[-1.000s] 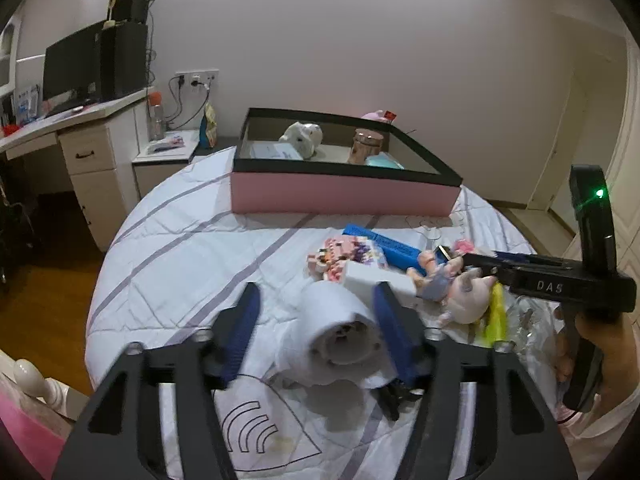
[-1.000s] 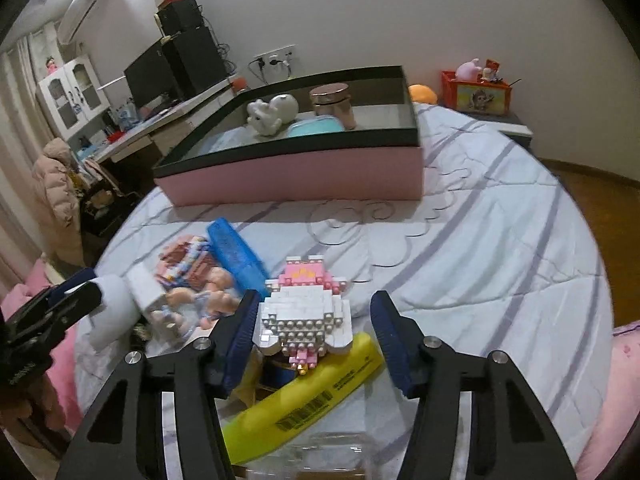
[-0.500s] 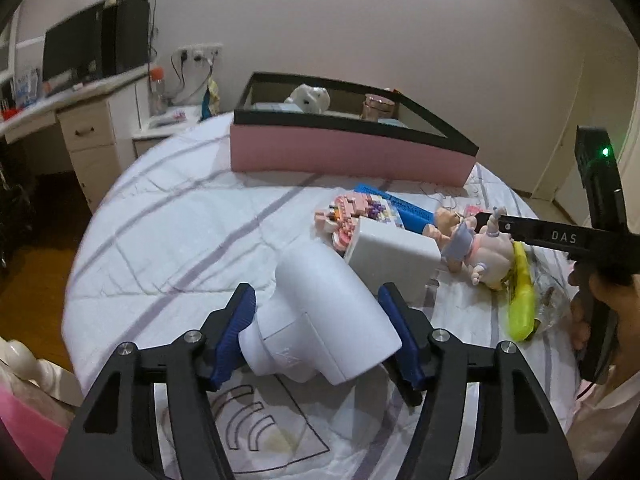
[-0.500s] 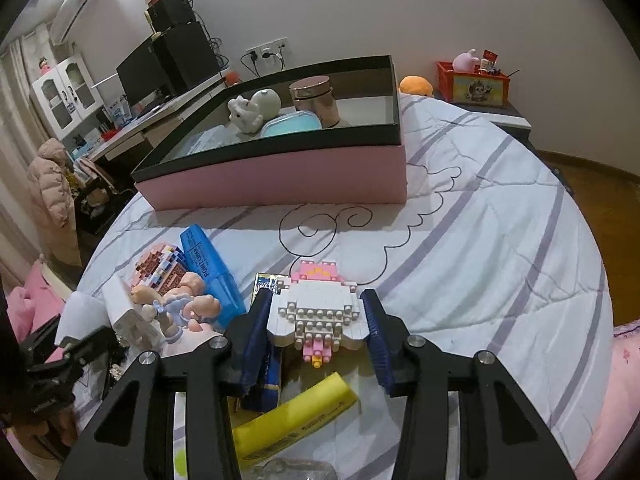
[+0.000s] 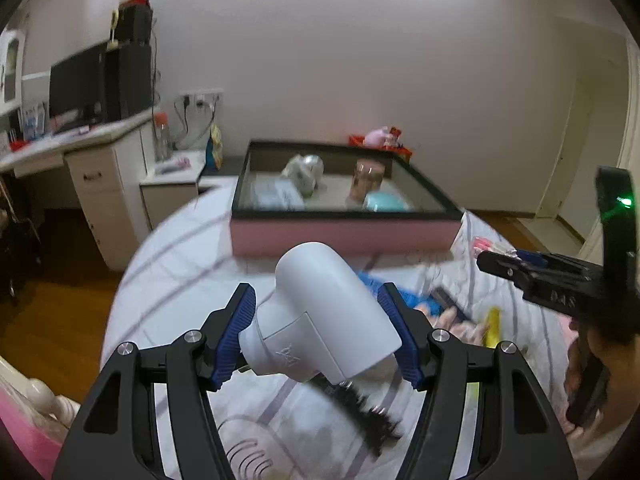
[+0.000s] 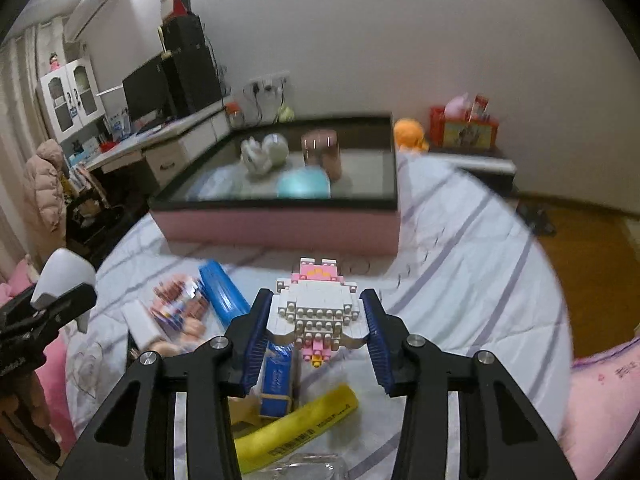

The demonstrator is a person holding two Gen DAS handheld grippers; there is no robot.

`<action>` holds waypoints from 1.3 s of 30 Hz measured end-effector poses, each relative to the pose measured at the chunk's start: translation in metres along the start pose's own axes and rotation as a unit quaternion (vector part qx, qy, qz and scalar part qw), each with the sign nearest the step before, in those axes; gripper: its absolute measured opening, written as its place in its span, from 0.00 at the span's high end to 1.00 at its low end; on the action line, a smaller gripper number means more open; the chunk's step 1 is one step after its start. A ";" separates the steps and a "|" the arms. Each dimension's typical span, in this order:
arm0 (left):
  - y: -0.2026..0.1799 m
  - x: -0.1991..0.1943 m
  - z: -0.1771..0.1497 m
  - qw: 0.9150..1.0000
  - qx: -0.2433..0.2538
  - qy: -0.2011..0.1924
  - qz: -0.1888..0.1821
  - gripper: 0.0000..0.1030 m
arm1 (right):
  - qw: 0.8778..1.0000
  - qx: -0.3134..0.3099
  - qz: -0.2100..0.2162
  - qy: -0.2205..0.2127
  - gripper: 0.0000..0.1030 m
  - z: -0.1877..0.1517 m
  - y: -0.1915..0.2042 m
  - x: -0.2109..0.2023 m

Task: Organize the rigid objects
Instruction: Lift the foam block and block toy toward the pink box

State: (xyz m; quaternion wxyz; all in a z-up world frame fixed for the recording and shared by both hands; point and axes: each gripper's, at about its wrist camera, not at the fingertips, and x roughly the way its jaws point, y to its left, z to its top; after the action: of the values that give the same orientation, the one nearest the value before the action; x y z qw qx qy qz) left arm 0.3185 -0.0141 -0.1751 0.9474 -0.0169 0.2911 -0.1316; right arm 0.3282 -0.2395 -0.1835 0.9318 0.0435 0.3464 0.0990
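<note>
My left gripper (image 5: 320, 330) is shut on a white hair dryer (image 5: 324, 316) and holds it above the bed, a dark cord hanging under it. My right gripper (image 6: 314, 330) is shut on a white and pink brick figure (image 6: 316, 308), lifted above the bed. The pink box with a black rim (image 5: 344, 232) stands ahead on the bed and shows in the right wrist view too (image 6: 280, 224). It holds a white toy (image 6: 264, 152), a copper jar (image 6: 322, 152) and a teal object (image 6: 304, 184).
Loose things lie on the striped bed cover: a blue box (image 6: 222, 294), a small brick set (image 6: 180, 308), a doll (image 6: 192, 330), a yellow tube (image 6: 296, 428). A desk with a monitor (image 5: 80, 92) stands left. The wooden floor (image 6: 592, 264) lies right.
Both grippers have risen from the bed with their objects and moved toward the pink box. The right jaws closed onto the brick figure.
</note>
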 end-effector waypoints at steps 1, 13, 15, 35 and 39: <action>-0.004 -0.002 0.004 1.000 0.002 -0.005 -0.002 0.37 | 1.000 -0.004 -0.005 -0.016 0.56 0.002 0.006 -0.009; -0.047 -0.033 0.032 0.998 0.025 -0.061 0.019 0.37 | 0.993 -0.026 -0.014 -0.116 0.56 0.013 0.052 -0.076; -0.048 -0.038 0.036 0.997 0.026 -0.071 0.023 0.37 | 0.992 -0.025 -0.012 -0.125 0.56 0.014 0.053 -0.082; -0.069 -0.066 0.079 0.979 0.085 -0.165 0.081 0.37 | 0.978 -0.053 -0.023 -0.203 0.56 0.053 0.071 -0.113; -0.066 -0.052 0.091 0.978 0.088 -0.167 0.087 0.37 | 0.978 -0.055 -0.023 -0.202 0.56 0.063 0.072 -0.101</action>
State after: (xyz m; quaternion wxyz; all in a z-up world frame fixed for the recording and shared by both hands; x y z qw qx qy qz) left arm 0.3120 -0.0688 -0.0641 0.9883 0.0706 0.1161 -0.0688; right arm 0.2837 -0.1921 -0.0603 0.9856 0.0036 0.1459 0.0854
